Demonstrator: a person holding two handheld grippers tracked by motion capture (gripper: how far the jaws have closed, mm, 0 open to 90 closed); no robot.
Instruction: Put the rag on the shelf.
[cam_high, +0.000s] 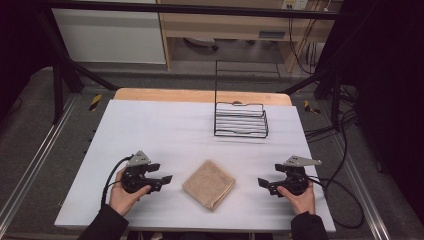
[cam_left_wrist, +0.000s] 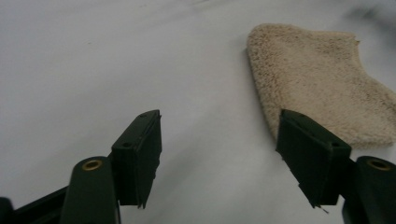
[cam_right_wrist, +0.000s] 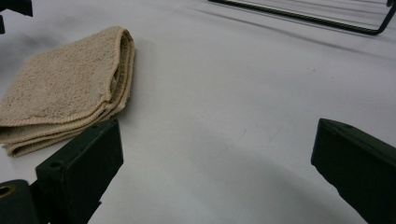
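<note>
Where the frame cuts it, wire rack (cam_right_wrist: 299, 16), far from towel (cam_right_wrist: 65, 88).

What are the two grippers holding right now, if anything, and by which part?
Nothing is held. The left gripper and right gripper are both open on the table, either side of the folded towel, not touching it.

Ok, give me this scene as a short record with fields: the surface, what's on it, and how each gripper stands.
surface: white table
cloth: folded beige towel, lying flat near the front edge, between the two grippers
rack: black wire rack, farther back, nothing in it
left gripper: open, apart from the towel, fingers aimed toward it
right gripper: open, apart from the towel, fingers aimed toward it
held: nothing
</note>
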